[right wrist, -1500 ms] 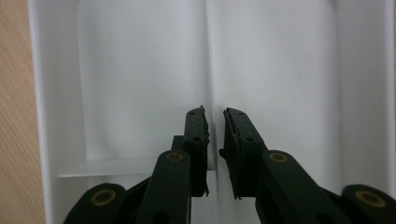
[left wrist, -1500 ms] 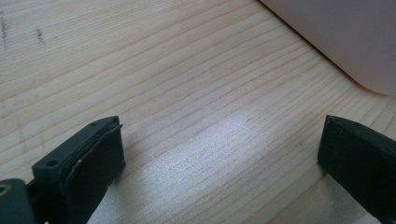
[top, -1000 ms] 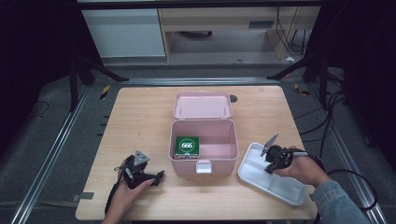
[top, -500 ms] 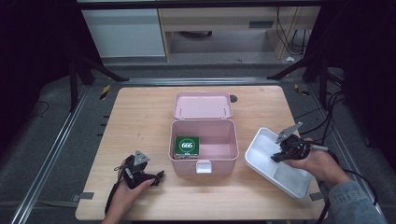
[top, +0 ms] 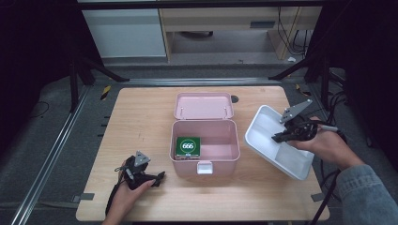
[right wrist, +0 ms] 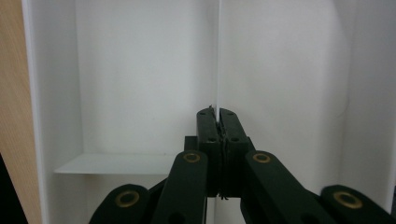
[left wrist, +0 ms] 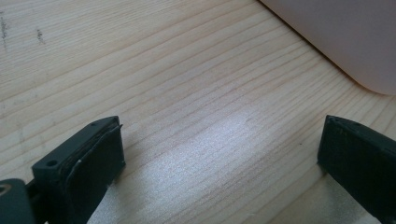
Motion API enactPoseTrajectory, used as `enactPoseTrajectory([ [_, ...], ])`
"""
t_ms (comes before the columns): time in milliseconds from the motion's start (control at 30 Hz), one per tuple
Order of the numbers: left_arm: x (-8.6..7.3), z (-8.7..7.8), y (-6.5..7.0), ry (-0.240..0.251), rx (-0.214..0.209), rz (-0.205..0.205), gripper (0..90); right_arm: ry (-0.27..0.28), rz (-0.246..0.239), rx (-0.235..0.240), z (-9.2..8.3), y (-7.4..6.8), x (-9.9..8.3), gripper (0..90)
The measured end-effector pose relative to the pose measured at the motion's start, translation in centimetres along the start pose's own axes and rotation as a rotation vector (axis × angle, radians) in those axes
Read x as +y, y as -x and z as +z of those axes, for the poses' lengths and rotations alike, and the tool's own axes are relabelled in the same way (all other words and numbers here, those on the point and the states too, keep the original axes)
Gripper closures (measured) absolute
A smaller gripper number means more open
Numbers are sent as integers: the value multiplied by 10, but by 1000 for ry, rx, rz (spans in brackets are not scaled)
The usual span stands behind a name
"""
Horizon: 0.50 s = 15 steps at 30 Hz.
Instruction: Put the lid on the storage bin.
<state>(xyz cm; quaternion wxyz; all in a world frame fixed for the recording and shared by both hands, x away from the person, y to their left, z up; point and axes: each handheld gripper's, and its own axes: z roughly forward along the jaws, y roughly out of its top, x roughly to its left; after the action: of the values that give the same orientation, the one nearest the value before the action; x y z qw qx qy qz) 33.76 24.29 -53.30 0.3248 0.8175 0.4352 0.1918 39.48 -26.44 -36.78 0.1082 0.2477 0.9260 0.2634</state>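
table (top: 141, 117): light wood | cabinet (top: 124, 30): white, behind | floor (top: 42, 140): grey

The open pink box (top: 205, 140) blocks the frame's centre, its raised lid (top: 203, 106) behind it. The white tray (top: 263, 124) fills the right edge. Bare table (top: 141, 117) lies open at left, along the bottom edge and between box and tray.

Pink box (top: 204, 140), white tray (top: 263, 129)
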Motion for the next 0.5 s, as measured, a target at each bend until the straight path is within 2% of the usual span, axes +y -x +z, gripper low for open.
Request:
enactPoseTrajectory([
  [33, 0, 0, 0, 0, 0, 0, 0, 0, 0, 0, 0, 0, 0, 897],
  [67, 0, 0, 0, 0, 0, 0, 0, 0, -19, -2, -3, 0, 9, 897],
  [100, 0, 0, 0, 0, 0, 0, 0, 0, -19, -2, -3, 0, 9, 897],
  [167, 0, 0, 0, 1, 0, -1, 0, -1, -48, 3, -3, -1, 23, 897],
  [267, 0, 0, 0, 1, 2, 1, 0, -2, -65, 10, -1, -1, 33, 897],
  [367, 0, 0, 0, 1, 2, 0, 0, 1, -105, 20, 7, -5, 55, 897],
  [433, 0, 0, 0, 1, 2, 0, 0, 3, -114, 23, 9, -6, 60, 897],
  [500, 0, 0, 0, 2, 1, 0, 0, 10, -141, 38, 14, -10, 80, 897],
])
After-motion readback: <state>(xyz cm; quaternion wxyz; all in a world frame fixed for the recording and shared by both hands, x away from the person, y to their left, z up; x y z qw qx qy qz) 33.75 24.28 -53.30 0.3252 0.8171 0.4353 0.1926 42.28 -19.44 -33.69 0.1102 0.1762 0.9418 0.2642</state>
